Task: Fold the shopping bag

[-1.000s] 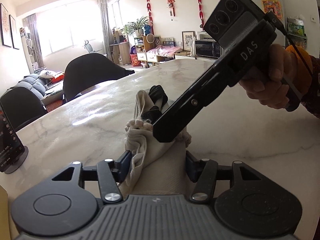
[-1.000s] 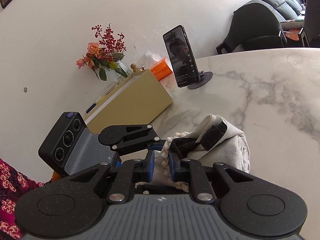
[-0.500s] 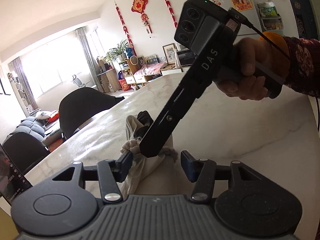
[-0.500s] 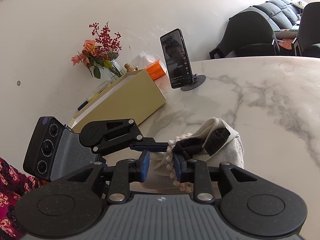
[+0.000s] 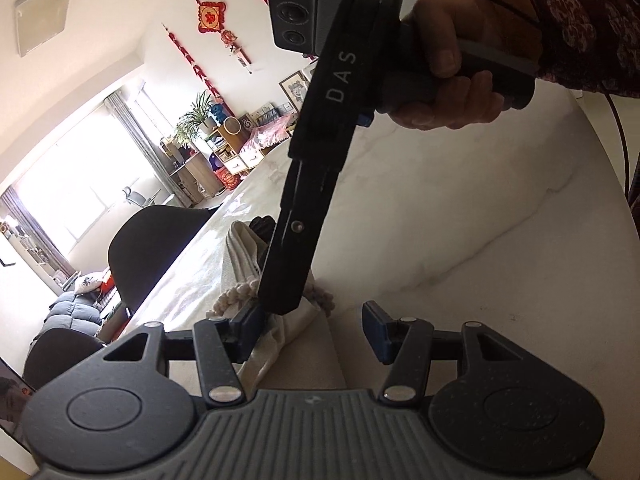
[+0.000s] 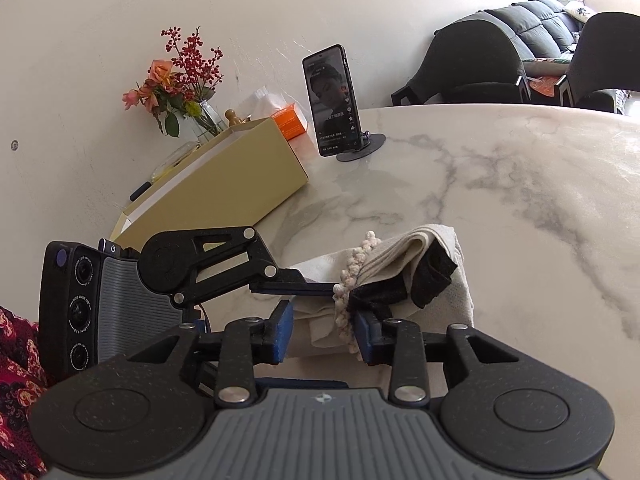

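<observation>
Shopping bag (image 6: 404, 276) folded into bundle on table (image 6: 540, 200); right gripper (image 6: 322, 330) jaws opening, trim between, releasing; left gripper (image 5: 312, 330) half open, gripping nothing; next: withdraw both clear without disturbing the fold

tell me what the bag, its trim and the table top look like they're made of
The shopping bag: cream woven cloth, probably cotton, matte, with soft folds and a visible weave.
Its bobble trim: knotted off-white yarn, apparently.
Its black straps: flat, dull webbing.
The table: white with grey veins and glossy reflections, like polished marble; real stone or imitation cannot be told.
</observation>
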Demonstrator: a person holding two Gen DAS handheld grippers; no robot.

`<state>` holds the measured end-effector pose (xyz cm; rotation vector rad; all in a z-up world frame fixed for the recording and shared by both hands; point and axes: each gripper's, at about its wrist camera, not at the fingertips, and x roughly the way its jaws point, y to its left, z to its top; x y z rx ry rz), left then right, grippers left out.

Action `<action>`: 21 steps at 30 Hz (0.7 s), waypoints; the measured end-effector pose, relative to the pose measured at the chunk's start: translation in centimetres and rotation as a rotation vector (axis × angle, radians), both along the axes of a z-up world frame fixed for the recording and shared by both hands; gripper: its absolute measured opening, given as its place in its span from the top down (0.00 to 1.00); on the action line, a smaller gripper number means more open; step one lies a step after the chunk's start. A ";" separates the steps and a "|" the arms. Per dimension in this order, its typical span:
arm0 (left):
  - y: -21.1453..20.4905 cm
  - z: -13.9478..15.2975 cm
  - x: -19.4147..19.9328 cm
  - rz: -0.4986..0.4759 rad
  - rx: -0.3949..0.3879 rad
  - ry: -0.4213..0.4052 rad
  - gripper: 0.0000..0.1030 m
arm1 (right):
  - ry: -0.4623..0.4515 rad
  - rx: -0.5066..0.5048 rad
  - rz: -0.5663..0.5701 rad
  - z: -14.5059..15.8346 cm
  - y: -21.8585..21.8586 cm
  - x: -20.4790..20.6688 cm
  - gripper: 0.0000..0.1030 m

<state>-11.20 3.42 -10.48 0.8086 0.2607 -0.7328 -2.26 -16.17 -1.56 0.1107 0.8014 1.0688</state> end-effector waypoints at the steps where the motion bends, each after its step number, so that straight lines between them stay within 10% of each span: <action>1: -0.1 -0.1 0.1 -0.002 -0.004 0.002 0.47 | -0.003 -0.003 -0.008 0.1 -0.4 -0.3 0.63; 11: -0.4 -0.6 0.7 -0.029 -0.012 0.006 0.48 | -0.201 0.012 -0.161 3.1 -0.6 -1.2 0.63; 13: -0.5 -0.7 0.9 -0.032 -0.012 0.009 0.48 | -0.230 -0.048 -0.160 2.7 0.8 -0.8 0.75; 21: -0.3 -0.9 2.1 -0.051 -0.046 0.042 0.47 | -0.149 -0.060 -0.118 1.3 0.6 -0.3 0.80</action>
